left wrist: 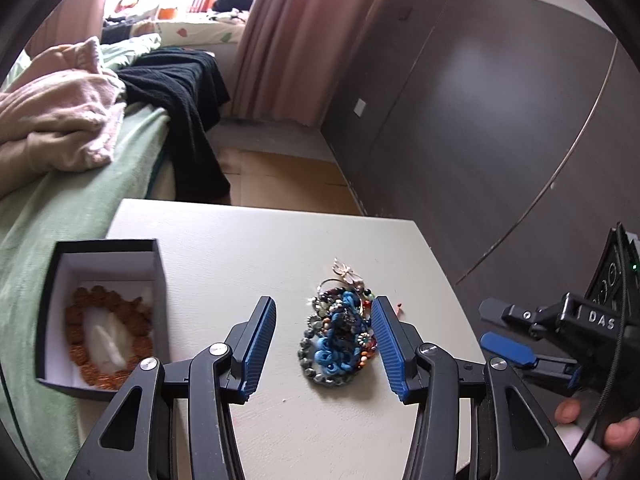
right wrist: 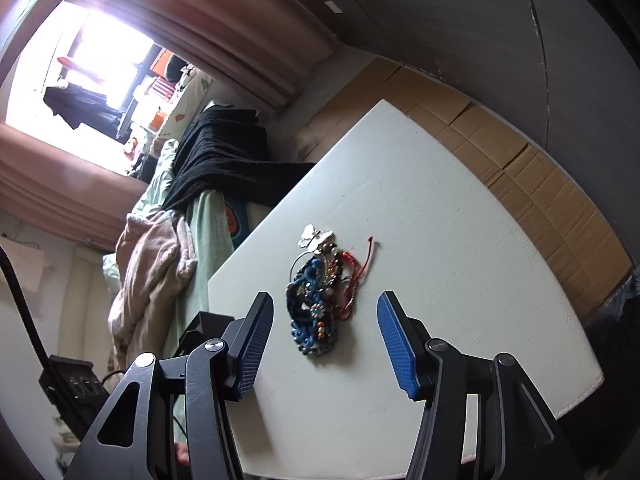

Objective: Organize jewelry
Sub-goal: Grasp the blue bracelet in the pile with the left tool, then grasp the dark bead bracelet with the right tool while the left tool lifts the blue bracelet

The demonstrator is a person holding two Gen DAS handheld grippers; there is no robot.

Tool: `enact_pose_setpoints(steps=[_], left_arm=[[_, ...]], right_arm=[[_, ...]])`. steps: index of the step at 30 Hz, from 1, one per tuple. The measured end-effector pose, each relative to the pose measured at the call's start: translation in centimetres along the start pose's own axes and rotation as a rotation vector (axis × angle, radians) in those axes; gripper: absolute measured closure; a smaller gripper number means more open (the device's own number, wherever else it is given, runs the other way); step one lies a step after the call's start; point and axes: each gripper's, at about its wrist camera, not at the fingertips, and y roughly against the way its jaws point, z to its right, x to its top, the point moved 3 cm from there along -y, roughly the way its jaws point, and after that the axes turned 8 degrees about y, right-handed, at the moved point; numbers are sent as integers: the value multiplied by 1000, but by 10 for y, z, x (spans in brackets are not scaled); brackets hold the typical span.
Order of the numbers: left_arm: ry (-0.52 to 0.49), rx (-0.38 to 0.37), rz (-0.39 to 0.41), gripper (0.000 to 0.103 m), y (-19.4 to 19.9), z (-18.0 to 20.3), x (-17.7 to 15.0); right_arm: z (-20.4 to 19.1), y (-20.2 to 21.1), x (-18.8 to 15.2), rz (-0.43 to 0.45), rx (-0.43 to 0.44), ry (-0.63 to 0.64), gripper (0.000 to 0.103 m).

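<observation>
A tangled pile of bracelets and necklaces (left wrist: 340,332) lies on the white table (left wrist: 240,248): blue crochet, grey-green beads, red cord, a white butterfly piece. The pile also shows in the right wrist view (right wrist: 320,300). A black box (left wrist: 102,312) with a white lining stands at the table's left edge and holds a brown bead bracelet (left wrist: 108,332). My left gripper (left wrist: 324,344) is open, its fingers either side of the pile, above it. My right gripper (right wrist: 326,340) is open and empty, just short of the pile. The right gripper also shows at the right in the left wrist view (left wrist: 504,332).
A bed with a green sheet (left wrist: 72,208), a pink blanket and a black garment runs along the table's left side. Brown cardboard (right wrist: 540,184) covers the floor beyond the table. A dark wardrobe wall (left wrist: 480,100) stands to the right.
</observation>
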Motion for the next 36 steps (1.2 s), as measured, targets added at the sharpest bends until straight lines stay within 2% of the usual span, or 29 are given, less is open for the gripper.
enact_pose_setpoints(steps=[5,14,16,18,19,20,23,29,36], left_arm=[[-13,4,-28,56,-18,4,-2],[-53,24,-127,62,-70,13,-10],[-65,30,-153,67,-79,15,-16],[-71,54,-191,87,-89,13,-21],[-72,64,-198,92,-90,11,-22],[-67,63,-193,95,-87,9,-21],[-41,15,-149,95,-71,7,-14],[-6,-32,-89,95,-41,4,-3],[39,-31,-47,95,-21,-9,7]], right_arm=[[9,-5,6,-4,-5,-31,48],[14,-24,13,-26,-19,-75,48],[13,-28,13,-33,-20,-81,48],[13,-32,13,-41,-24,-82,48],[13,-33,13,-45,-24,-81,48],[12,-35,12,-48,-25,-81,48],[10,-38,11,-53,-35,-73,48],[-2,-46,5,-84,-33,-14,48],[-19,-67,-8,-138,-37,79,49]])
